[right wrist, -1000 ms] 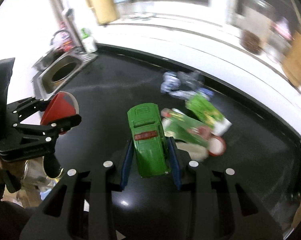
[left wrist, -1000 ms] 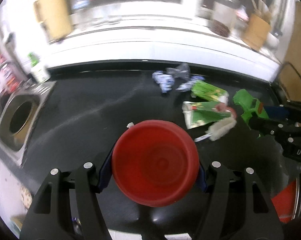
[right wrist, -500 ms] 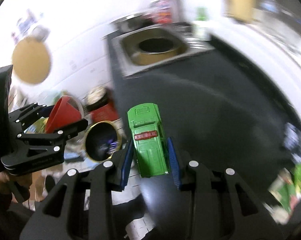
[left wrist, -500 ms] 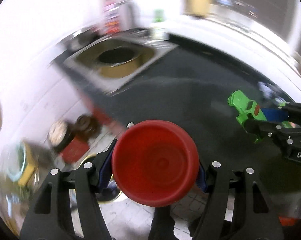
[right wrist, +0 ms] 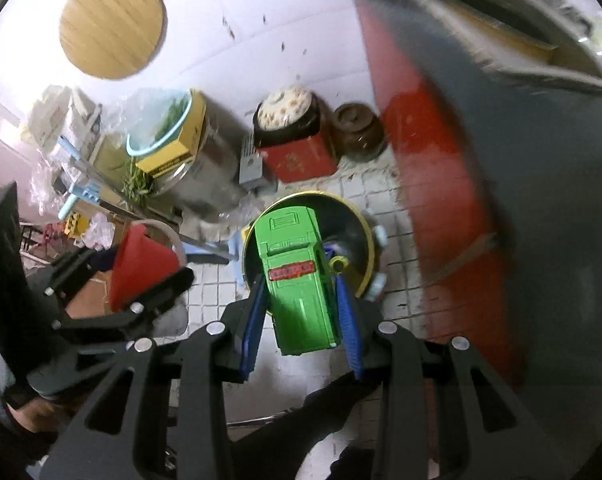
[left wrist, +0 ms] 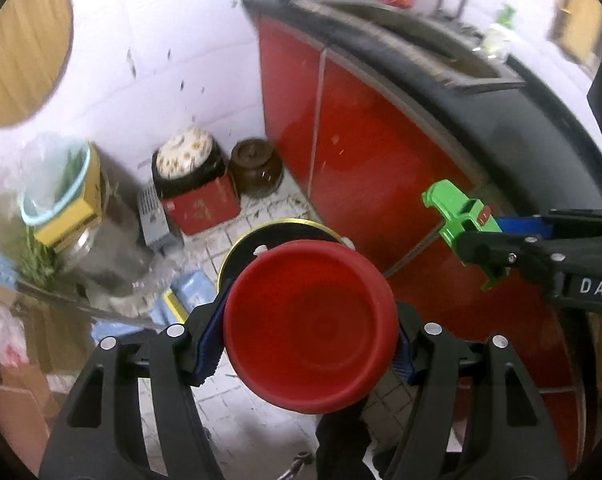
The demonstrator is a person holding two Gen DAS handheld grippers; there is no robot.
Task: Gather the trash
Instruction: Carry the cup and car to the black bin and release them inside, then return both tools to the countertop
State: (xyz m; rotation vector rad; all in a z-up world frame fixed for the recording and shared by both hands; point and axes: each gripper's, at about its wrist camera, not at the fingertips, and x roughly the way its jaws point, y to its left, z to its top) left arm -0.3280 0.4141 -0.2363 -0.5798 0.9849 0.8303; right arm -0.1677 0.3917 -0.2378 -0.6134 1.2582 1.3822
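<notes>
Low centre of both views: left gripper (left wrist: 311, 332) is clamping a red bowl (left wrist: 311, 326); right gripper (right wrist: 301, 312) is pinching a green toy truck (right wrist: 299, 280). Both are hanging over the gold-rimmed bin (right wrist: 363, 220) on the tiled floor. Judgement: centre each item over the opening before letting go, truck first, as it is sitting nearer the mouth. Red cabinet (left wrist: 365, 140) is crowding frame right; jars and boxes are crowding the upper left. Open room is lying straight below.

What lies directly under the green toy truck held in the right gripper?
Below the green toy truck sits a round bin with a yellow rim on the tiled floor. Its dark inner wall shows, but the truck covers much of the opening, so its contents cannot be seen.
</notes>
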